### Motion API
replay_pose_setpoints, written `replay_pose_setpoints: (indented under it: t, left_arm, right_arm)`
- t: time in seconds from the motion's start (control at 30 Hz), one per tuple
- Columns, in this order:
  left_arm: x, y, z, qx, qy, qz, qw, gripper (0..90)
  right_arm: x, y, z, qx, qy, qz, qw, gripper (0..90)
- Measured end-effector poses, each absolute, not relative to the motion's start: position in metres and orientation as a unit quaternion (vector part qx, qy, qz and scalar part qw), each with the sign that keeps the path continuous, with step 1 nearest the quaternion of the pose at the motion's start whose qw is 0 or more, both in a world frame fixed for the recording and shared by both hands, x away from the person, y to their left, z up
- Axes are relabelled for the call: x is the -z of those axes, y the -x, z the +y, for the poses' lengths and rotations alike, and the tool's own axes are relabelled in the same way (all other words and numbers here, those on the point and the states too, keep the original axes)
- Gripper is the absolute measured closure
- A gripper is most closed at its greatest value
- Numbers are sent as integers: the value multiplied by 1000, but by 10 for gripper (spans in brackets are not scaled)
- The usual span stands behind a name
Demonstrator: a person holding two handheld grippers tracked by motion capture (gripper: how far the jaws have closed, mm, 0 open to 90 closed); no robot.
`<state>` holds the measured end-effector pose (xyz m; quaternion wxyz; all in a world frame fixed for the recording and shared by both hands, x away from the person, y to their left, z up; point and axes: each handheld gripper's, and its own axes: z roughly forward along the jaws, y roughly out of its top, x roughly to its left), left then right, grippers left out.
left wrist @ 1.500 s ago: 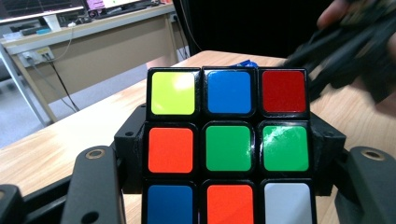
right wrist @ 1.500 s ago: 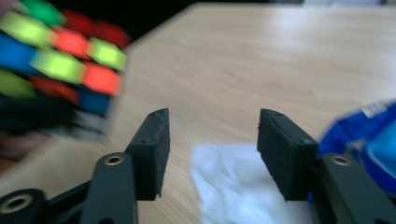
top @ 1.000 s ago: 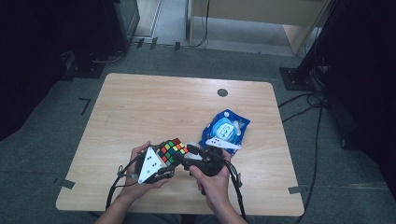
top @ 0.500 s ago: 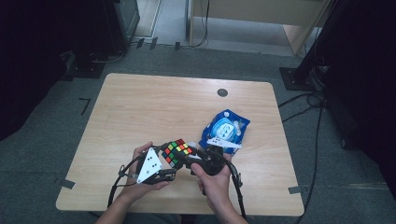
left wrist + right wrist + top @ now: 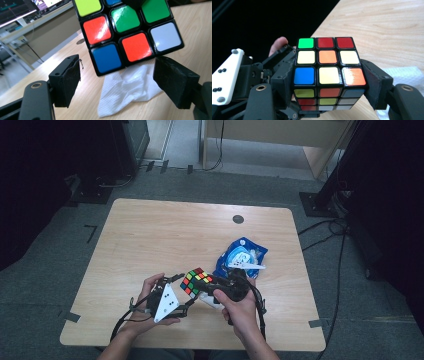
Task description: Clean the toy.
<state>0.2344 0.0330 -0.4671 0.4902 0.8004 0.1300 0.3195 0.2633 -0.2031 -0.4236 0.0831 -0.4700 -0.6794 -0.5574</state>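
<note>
A scrambled colour cube (image 5: 196,280) hangs just above the wooden table (image 5: 175,235) near its front edge. My right gripper (image 5: 201,285) is shut on it. In the right gripper view both pads press the sides of the cube (image 5: 327,60), and the jaws have just been closing on it. My left gripper (image 5: 189,300), with its white three-cornered plate, sits just left of the cube. In the left gripper view its jaws (image 5: 117,77) stand open below the cube (image 5: 125,30) without touching it, and they have just been opening.
A crumpled white tissue (image 5: 127,90) lies on the table under the cube. A blue snack bag (image 5: 242,256) lies just behind my right hand. A round black grommet (image 5: 238,219) is set into the table's far side. Dark stands and cables ring the table.
The cube and my right gripper have shifted a little to the right, away from the left gripper. My left hand has stayed where it was.
</note>
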Motion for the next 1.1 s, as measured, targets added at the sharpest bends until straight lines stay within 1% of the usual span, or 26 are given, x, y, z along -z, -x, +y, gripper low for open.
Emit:
replay_pose_setpoints:
  t: [0.1,0.33,0.5,0.6,0.7,0.73,0.77,0.83,0.9,0.97,1.03,1.1]
  left_arm:
    - [466,-233,33,-323,-800,128,489,207]
    - [465,-229,26,-328,-801,115,487,179]
    - [465,-228,22,-316,-803,111,493,120]
    - [466,-228,20,-309,-805,106,495,103]
    - [467,-226,16,-306,-808,98,494,103]
    - [468,-225,15,-303,-809,95,494,113]
    - [468,-224,15,-302,-809,87,496,143]
    - [468,-222,15,-295,-812,78,498,231]
    - [469,-221,15,-289,-814,75,499,291]
    - [469,-222,15,-286,-814,76,499,313]
    - [468,-224,18,-285,-814,87,499,324]
    - [466,-228,24,-283,-811,102,502,330]
  right_arm:
    - [420,-266,-204,545,461,-694,96,348]
    - [421,-268,-206,533,460,-703,101,346]
    - [423,-268,-203,526,455,-710,108,346]
    - [425,-268,-199,519,450,-718,109,346]
    - [428,-268,-193,510,442,-729,119,345]
    - [428,-268,-192,508,438,-732,122,346]
    - [429,-267,-190,505,437,-734,124,345]
    - [431,-267,-187,503,438,-735,121,345]
    - [433,-269,-187,501,438,-735,127,344]
    - [435,-269,-187,501,441,-733,128,343]
    - [436,-270,-188,504,443,-729,136,339]
    - [434,-271,-192,513,438,-726,133,336]
